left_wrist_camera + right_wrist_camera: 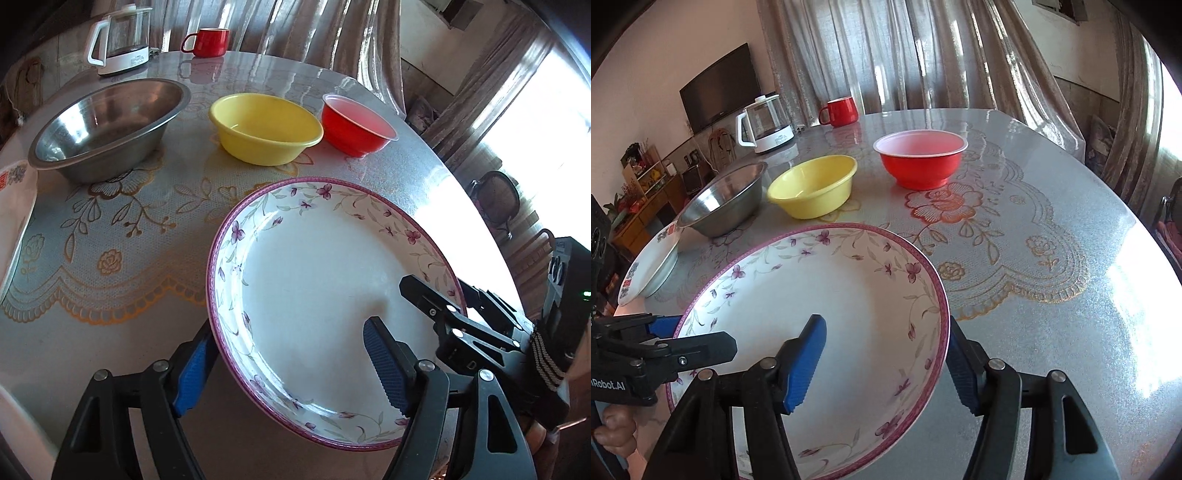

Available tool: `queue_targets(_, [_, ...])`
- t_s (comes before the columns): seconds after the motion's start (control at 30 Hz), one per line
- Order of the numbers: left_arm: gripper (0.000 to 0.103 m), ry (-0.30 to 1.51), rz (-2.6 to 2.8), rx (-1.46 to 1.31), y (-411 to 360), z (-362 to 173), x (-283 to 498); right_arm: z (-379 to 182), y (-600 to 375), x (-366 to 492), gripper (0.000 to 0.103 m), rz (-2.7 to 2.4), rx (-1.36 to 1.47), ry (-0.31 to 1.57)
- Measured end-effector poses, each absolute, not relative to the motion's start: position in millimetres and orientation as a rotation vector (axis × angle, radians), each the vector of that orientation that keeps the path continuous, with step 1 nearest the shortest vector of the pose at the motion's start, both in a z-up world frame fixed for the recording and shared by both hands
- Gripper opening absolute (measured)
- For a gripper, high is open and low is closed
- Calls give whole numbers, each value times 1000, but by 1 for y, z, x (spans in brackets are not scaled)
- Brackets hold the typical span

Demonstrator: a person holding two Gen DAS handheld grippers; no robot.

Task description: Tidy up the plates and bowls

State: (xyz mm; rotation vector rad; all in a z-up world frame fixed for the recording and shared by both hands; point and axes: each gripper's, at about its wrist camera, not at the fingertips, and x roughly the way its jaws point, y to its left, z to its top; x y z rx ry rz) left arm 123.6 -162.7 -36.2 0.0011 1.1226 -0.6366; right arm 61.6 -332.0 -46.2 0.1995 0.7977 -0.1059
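Observation:
A white deep plate (314, 277) (812, 288) with a purple rim and small flowers lies on the table near its front edge. My left gripper (286, 336) (690, 334) straddles the plate's left rim, one blue pad outside it and one over the white inside, jaws wide. My right gripper (886, 326) (448, 295) straddles the right rim the same way, its outer pad close against the edge. Neither pair of pads pinches the rim. Behind the plate stand a steel bowl (107, 125) (724, 203), a yellow bowl (266, 129) (812, 184) and a red bowl (354, 125) (919, 158).
A white patterned dish (650, 266) sits at the table's left edge beside the steel bowl. A glass kettle (768, 122) and a red mug (842, 110) stand at the back. The round table (1034, 221) has a glossy flowered cover; curtains hang behind it.

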Motion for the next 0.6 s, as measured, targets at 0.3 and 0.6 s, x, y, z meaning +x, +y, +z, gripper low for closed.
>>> queue_targets(0.3, [81, 1092, -659, 28, -167, -42, 119, -58, -339, 69, 56, -206, 184, 834])
queue_targets(0.6, [101, 1022, -605, -7, -137, -36, 110, -54, -334, 60, 61, -234, 199, 822])
